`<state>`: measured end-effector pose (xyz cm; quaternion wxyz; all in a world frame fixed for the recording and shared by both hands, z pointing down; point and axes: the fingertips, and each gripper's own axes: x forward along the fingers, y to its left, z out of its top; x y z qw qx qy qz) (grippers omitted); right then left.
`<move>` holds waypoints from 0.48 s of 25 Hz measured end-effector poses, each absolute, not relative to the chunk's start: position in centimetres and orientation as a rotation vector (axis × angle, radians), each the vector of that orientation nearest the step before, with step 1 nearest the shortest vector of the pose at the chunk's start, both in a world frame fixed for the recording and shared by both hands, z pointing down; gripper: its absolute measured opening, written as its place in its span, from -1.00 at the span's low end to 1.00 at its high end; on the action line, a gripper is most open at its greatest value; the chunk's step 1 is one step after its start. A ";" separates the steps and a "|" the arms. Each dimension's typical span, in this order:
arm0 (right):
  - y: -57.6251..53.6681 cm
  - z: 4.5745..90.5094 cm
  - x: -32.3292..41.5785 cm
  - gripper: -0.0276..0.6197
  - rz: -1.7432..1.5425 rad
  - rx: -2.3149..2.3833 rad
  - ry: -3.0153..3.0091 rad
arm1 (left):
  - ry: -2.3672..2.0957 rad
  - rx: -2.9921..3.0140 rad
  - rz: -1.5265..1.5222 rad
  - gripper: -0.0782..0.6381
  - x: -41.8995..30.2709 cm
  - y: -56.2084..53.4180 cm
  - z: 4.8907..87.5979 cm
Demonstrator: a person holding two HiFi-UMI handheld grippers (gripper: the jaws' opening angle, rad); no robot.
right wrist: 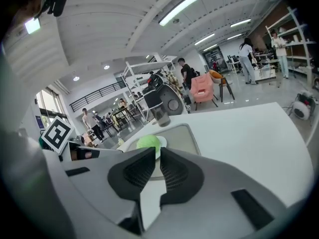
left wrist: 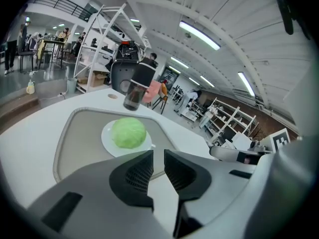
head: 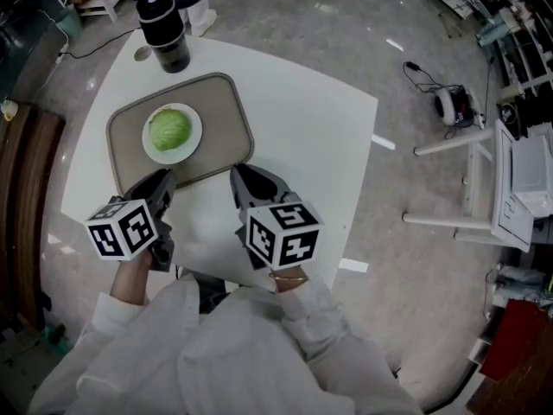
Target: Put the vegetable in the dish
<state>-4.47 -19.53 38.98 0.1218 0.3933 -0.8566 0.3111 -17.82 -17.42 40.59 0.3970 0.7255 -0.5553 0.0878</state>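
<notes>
Here, a white worktop [head: 302, 137] with a grey-beige tray [head: 226, 119] on it. A small white plate [head: 194, 141] sits on the tray, toward its left half in the head view. A round green cabbage [head: 169, 130] rests on the plate, near its centre, with the plate rim showing round it.

A dark bottle [head: 164, 28] with a black lid stands upright on the worktop just beyond the tray's far edge, apart from the plate.

Left tongs [head: 164, 184]: over the near edge of the tray, well short of the plate, pointing toward the cabbage. In the left gripper view the left tongs [left wrist: 158, 156] have their jaws close together with a slim gap, nothing in it. The cabbage [left wrist: 128, 132] shows beyond and above the jaw tips, untouched.

Right tongs [head: 242, 181]: beside the left pair, tips at the tray's near right corner. The right gripper view shows the right tongs [right wrist: 157, 153] drawn in to a narrow slit, also empty. The cabbage [right wrist: 148, 142] peeks out just past the tips and the bottle [right wrist: 160, 114] stands behind it.

Marker cubes ride on both: left cube [head: 123, 227], right cube [head: 282, 233]. White sleeves [head: 259, 344] fill the bottom of the head view. The two pairs of tongs are near each other but not touching.
</notes>
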 end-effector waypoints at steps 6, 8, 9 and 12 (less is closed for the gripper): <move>-17.2 36.6 -0.8 -0.84 0.840 1.115 -2.580 | -1.407 1.925 0.156 -0.64 -12.8 -15.4 38.2; -16.4 36.2 0.4 -0.85 0.824 1.099 -2.598 | -1.416 1.946 0.139 -0.70 -11.4 -14.7 37.6; -16.0 36.0 0.8 -0.85 0.816 1.087 -2.609 | -1.419 1.956 0.129 -0.70 -10.7 -14.4 37.3; -14.4 35.2 1.6 -0.86 0.780 1.024 -2.656 | -1.417 1.981 0.081 -0.73 -8.9 -13.2 36.5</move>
